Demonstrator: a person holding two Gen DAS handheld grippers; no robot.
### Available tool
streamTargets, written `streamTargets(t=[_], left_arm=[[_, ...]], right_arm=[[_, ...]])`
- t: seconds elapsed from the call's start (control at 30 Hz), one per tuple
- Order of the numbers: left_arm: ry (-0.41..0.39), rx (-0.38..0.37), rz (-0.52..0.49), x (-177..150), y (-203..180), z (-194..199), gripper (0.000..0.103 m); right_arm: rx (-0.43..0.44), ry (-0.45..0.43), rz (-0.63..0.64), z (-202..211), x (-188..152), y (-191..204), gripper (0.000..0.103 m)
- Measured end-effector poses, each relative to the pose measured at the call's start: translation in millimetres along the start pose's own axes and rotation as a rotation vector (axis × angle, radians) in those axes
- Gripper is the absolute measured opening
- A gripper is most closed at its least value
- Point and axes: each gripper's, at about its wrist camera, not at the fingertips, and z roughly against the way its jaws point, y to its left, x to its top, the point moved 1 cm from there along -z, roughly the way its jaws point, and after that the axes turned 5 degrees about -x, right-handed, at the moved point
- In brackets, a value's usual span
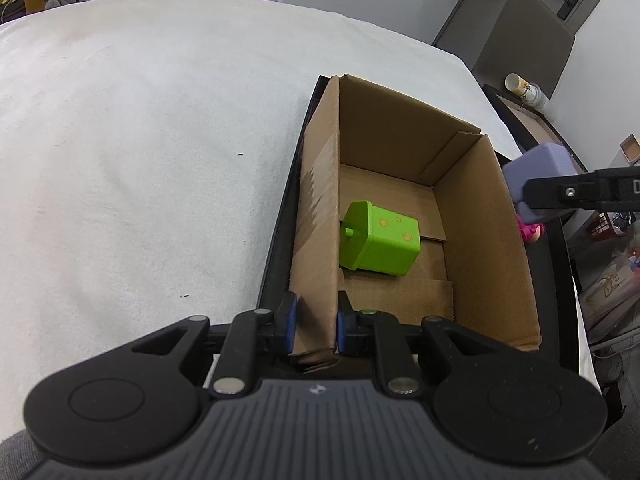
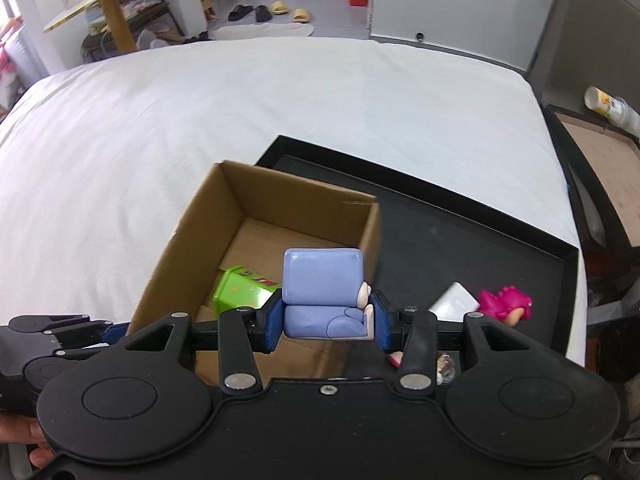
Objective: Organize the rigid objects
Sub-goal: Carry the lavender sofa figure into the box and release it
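Right gripper (image 2: 327,320) clamped on lilac toy armchair (image 2: 322,280), held over near-right corner of cardboard box (image 2: 176,256). Green block (image 2: 240,292) lying inside box near its left wall. Box on black tray (image 2: 460,240), at tray's left edge. Pink figure (image 2: 505,304) & white block (image 2: 456,300) near tray's right edge. Left gripper (image 2: 108,330) at box's near-left corner.

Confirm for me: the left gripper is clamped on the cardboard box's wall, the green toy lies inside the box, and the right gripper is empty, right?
Not quite. The right gripper is shut on the lavender toy sofa, as the right wrist view shows. The rest stands.
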Motion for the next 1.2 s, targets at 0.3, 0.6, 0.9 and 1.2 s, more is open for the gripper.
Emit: streamTargets(t=[0.3, 0.6, 0.9, 1.2], left_arm=[[-0.002, -0.011, 0.008, 0, 2, 0, 0.017], [-0.003, -0.022, 0.015, 0, 4, 1, 0.017], [-0.004, -0.024, 0.017, 1, 4, 1, 0.017], [-0.010, -0.026, 0.024, 1, 5, 1, 0.018]], right_arm=[[0.021, 0.021, 0.041, -17, 7, 28, 0.043], [0.035, 0.050, 0.066, -40, 10, 54, 0.043], [0.073, 0.037, 0.063, -47, 18, 69, 0.044], [0.092, -0.013, 0.025, -28, 27, 58, 0.045]])
